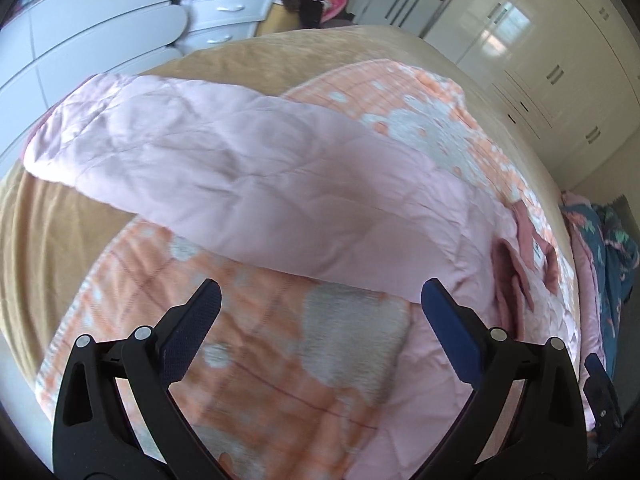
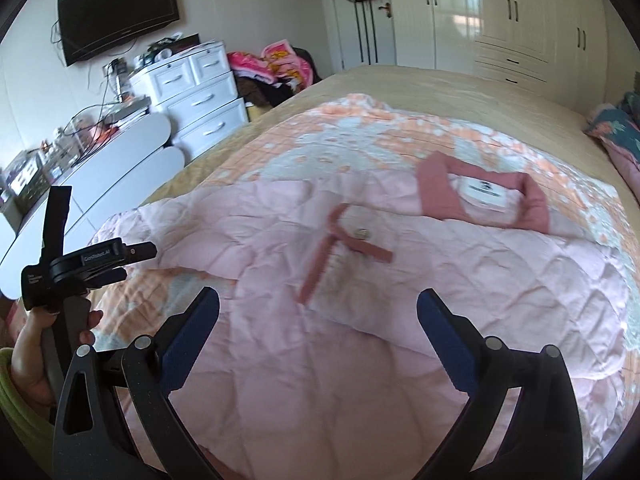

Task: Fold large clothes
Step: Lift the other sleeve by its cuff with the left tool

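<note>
Pink quilted jacket [image 2: 360, 320], spread on the peach blanket [image 2: 320, 140] atop the bed [image 2: 400, 80], is judged soft, light, bulky and floppy; best pinched at hem or sleeve edge; left claw [image 1: 320, 300] and right claw [image 2: 318, 306] are seen wide, empty.

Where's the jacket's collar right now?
In the right wrist view the dark pink collar lies upper right, at the far end of the pink jacket, resting on the orange patterned blanket, beyond the ribbon bow.

"GenRobot.AI" on left tool [image 2: 86, 268] body; white neck label [image 2: 486, 193] inside pink garment's [image 2: 360, 340] collar, print too small to read
</note>
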`<state>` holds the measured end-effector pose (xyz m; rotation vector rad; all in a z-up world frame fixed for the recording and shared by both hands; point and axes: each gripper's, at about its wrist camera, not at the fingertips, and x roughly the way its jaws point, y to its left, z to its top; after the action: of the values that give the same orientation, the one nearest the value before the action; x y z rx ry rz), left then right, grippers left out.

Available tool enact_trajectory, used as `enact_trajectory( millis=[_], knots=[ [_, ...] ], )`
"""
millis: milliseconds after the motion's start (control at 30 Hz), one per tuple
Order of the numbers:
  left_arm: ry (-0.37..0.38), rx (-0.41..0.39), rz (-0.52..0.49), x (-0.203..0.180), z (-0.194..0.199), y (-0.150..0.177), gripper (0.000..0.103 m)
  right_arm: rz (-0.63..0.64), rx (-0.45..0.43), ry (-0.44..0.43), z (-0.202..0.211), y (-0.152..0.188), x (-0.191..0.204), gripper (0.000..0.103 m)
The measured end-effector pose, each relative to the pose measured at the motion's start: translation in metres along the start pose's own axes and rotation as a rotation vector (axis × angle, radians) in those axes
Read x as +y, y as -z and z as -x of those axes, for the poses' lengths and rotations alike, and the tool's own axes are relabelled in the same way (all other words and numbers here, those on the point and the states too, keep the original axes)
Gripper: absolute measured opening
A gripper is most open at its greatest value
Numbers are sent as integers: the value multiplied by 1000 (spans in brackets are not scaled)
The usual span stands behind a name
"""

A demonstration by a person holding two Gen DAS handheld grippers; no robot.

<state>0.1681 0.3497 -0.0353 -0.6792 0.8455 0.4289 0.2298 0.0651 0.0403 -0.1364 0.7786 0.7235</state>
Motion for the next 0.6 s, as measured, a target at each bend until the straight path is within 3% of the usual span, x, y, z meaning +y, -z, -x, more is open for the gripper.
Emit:
enact_trajectory(
  millis=[600],
  knots=[
    [-53,-46,238,103,-9,-21,94,50,61,-45,-45,-6,55,99]
  ],
)
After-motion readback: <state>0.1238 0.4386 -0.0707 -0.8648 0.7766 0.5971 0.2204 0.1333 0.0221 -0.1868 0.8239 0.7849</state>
